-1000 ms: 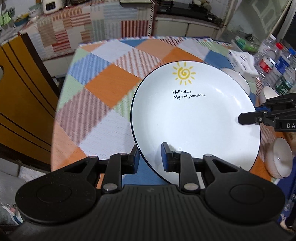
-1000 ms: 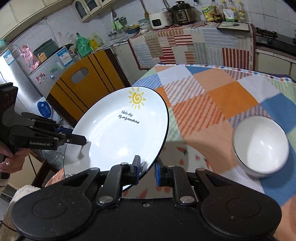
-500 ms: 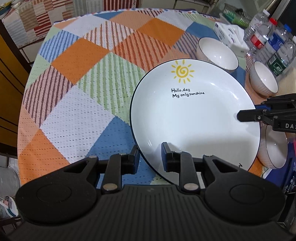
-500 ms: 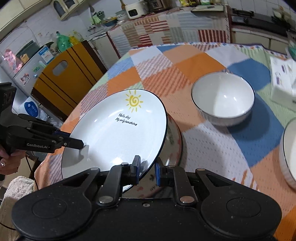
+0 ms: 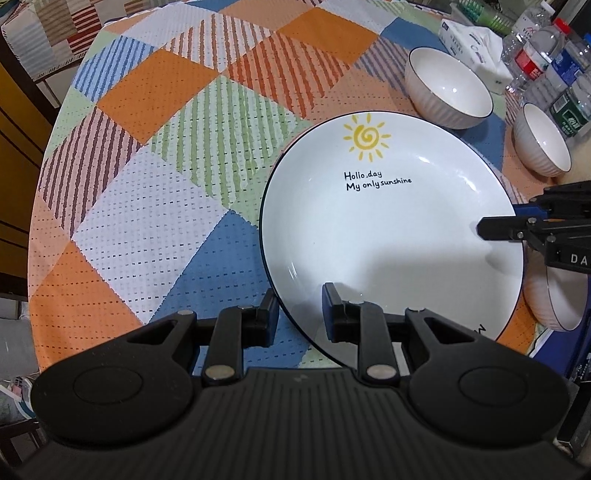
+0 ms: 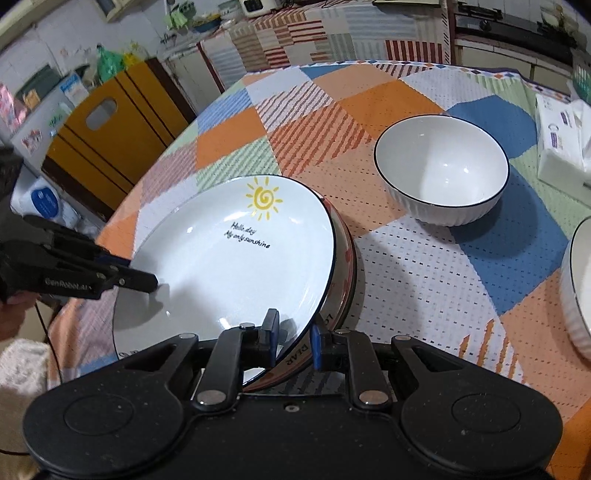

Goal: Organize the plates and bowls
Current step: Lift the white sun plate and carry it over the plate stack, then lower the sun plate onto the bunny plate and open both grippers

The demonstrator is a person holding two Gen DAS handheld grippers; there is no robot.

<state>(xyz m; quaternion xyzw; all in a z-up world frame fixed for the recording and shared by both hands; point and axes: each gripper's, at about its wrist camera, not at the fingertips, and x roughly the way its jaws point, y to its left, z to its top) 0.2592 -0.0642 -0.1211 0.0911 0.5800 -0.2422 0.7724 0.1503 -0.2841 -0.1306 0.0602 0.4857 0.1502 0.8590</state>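
A white plate with a yellow sun and black lettering (image 5: pixel 388 229) is held by both grippers over the checked tablecloth. My left gripper (image 5: pixel 299 314) is shut on its near rim. My right gripper (image 6: pixel 293 341) is shut on the opposite rim; it also shows in the left wrist view (image 5: pixel 495 229). In the right wrist view the sun plate (image 6: pixel 236 258) sits low over a second plate with a red pattern (image 6: pixel 345 266) on the table. Three white ribbed bowls stand nearby: one at the back (image 5: pixel 448 92), one further right (image 5: pixel 541 142), one under the right gripper (image 5: pixel 554 302).
A tissue box (image 5: pixel 472 44) and several water bottles (image 5: pixel 535 55) stand at the far right of the round table (image 5: pixel 147 184). A yellow-brown cabinet (image 6: pixel 107 136) stands beyond the table's left edge. A covered counter (image 6: pixel 314 33) lies behind.
Both grippers carried the sun plate down and forward over the table. It now sits low over the red-patterned plate, and the bowls have come closer in view.
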